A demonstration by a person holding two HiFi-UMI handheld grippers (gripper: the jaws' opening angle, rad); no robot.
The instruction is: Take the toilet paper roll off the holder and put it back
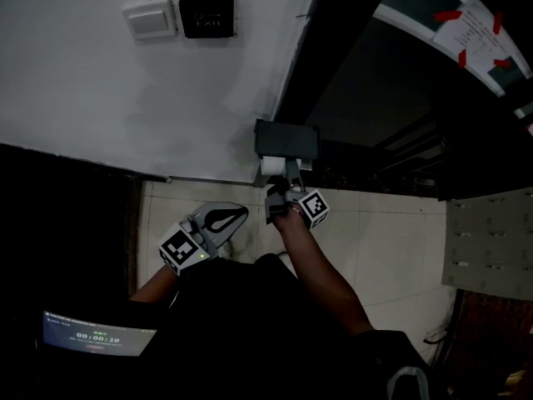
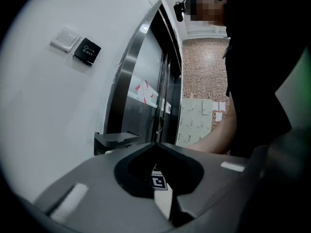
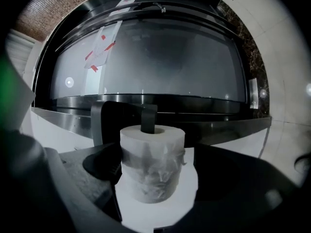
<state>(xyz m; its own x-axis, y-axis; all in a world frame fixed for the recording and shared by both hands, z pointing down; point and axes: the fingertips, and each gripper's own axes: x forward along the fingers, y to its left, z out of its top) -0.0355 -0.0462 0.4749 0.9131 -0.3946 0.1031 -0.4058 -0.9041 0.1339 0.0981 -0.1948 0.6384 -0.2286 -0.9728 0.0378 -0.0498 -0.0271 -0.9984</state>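
Since no tabletop is in view, places here are given by the white wall (image 1: 125, 98) and the tiled floor (image 1: 391, 240). The toilet paper roll (image 3: 153, 164) sits on the dark holder (image 1: 286, 138), which is fixed low on the wall near its outer corner, beside a curved glass door (image 3: 155, 57). The roll stands with its core upward, the holder's upright peg (image 3: 148, 118) reaching into the hole, so it would probably have to be lifted along the peg to come free. A crumpled clear film wraps its middle.

The right gripper (image 1: 279, 192) is reached out to the roll with its jaws apart, one on each side. In the right gripper view one jaw looks to be against the paper, while a sliver of light shows between the roll and the other, so I judge it not yet clamped. It comes in level with the middle of the roll, likely so that the jaws squeeze the full body and not the soft rim.

The left gripper (image 2: 155, 147) hangs back, nearer the person, above the floor. Its jaws are together with nothing between them, and it seems merely kept out of the way. Higher on the wall are a white switch plate (image 1: 150, 20) and a black exit button (image 1: 206, 15), well apart from the holder. Removal appears to be the step in hand, hardly begun
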